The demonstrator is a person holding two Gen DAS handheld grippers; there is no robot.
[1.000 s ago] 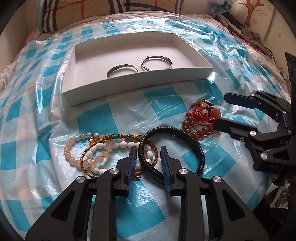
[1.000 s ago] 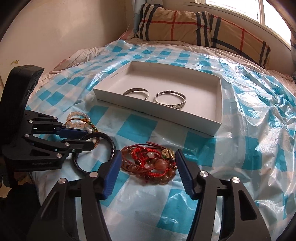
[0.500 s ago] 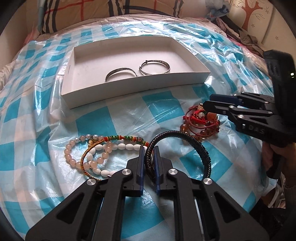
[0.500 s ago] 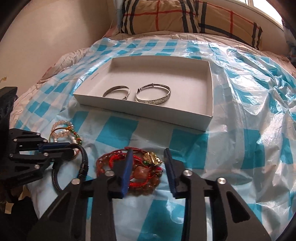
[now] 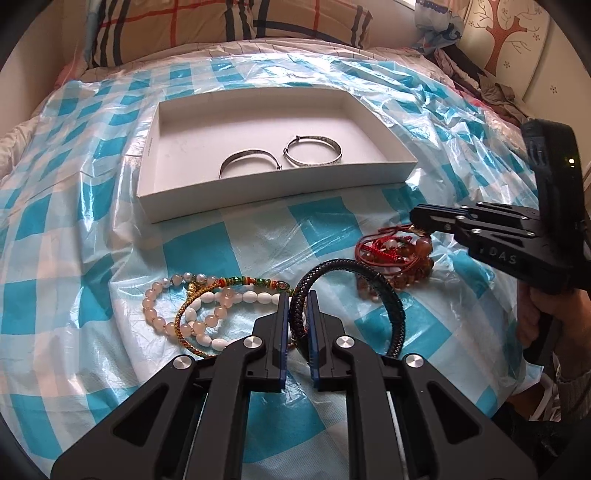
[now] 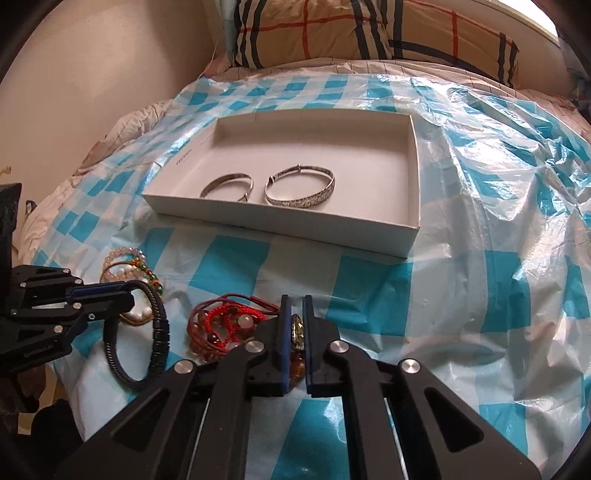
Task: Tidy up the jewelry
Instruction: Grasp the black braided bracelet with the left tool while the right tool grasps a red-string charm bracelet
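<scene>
L fingers [image 5: 284,325] pinch black bracelet [image 5: 384,291] (R [image 6: 296,325]: red bundle [image 6: 221,325])

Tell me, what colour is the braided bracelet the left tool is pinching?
Black; the braided bracelet shows best in the left wrist view, clamped in the left tool.

White box [image 5: 280,192], silver bangles [image 5: 313,149]. Blue-white checked plastic sheet [image 5: 74,221]. Black braided bracelet [image 5: 384,295], red corded bracelet [image 5: 384,247], pink-white bead strands [image 5: 207,306]. Tan plaid pillow [image 6: 369,33].

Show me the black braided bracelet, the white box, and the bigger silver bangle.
black braided bracelet [image 5: 395,314], left wrist view, right side of band
white box [image 6: 280,221], right wrist view, front wall
bigger silver bangle [image 6: 314,194], right wrist view, front band
</scene>
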